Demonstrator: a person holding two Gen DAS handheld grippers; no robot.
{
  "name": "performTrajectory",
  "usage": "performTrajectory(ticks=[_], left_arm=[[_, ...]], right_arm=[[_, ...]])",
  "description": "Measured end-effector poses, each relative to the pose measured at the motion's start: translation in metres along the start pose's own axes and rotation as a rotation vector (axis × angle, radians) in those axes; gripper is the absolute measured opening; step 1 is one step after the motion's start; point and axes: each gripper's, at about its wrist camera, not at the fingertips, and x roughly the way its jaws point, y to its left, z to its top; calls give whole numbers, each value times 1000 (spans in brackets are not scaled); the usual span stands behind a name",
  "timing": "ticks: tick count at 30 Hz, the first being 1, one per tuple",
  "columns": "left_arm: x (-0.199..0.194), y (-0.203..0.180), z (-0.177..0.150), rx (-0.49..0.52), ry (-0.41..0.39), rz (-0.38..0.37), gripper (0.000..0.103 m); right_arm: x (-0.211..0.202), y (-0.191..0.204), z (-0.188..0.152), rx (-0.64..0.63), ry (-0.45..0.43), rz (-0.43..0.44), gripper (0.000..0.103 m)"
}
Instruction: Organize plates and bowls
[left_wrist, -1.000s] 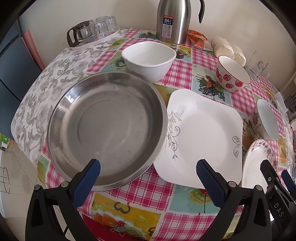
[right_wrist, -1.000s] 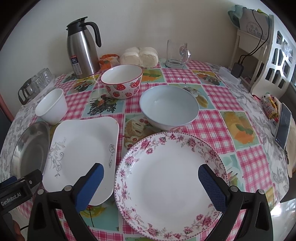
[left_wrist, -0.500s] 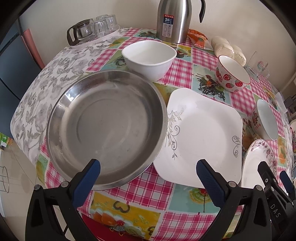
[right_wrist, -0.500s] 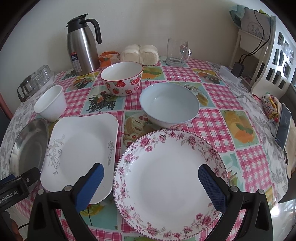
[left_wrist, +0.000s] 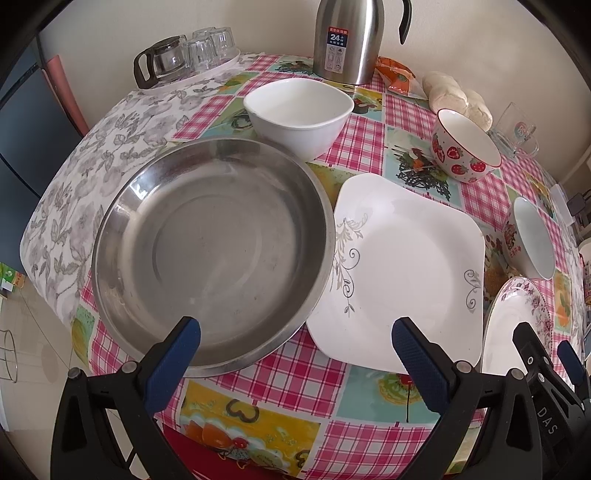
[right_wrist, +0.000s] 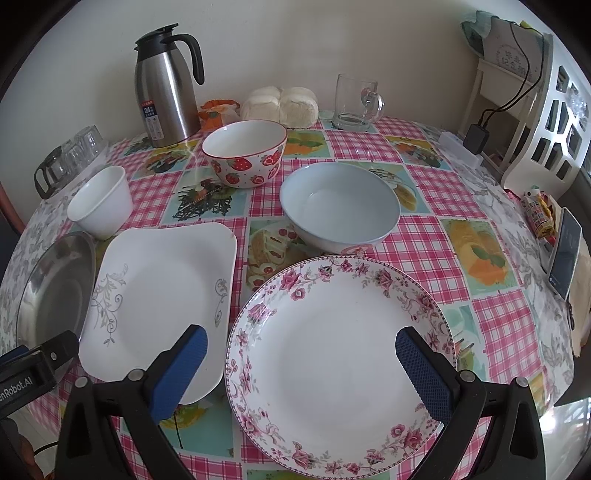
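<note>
A steel round plate (left_wrist: 210, 254) lies at the table's left, its rim over the edge of a white square plate (left_wrist: 402, 269). A small white bowl (left_wrist: 299, 114) sits behind them. A strawberry bowl (right_wrist: 245, 153) and a pale blue bowl (right_wrist: 340, 208) stand further back. A pink-flowered round plate (right_wrist: 336, 358) lies at the front right. My left gripper (left_wrist: 295, 362) is open and empty above the near edges of the steel and square plates. My right gripper (right_wrist: 301, 373) is open and empty above the flowered plate.
A steel thermos jug (right_wrist: 164, 99), buns (right_wrist: 280, 103), a glass mug (right_wrist: 354, 103) and a tray of glasses (left_wrist: 188, 55) stand along the back. A phone (right_wrist: 563, 256) lies at the right edge. The checked tablecloth (right_wrist: 424, 236) covers the round table.
Both grippers have crept slightly forward and lower toward the plates. Nothing on the table has moved.
</note>
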Motion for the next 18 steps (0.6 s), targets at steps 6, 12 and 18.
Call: performTrajectory(ticks=[6,12,18], left_arm=[[0,1,-1,-2,1,-1,103],[1,1,-1,-3,1,-2,103],[1,2,-1,-4,2,-3,103]], right_arm=[[0,0,0,0,0,-1,103],[0,0,0,-1,0,-1,103],[1,1,0,-3,-1,-1,103]])
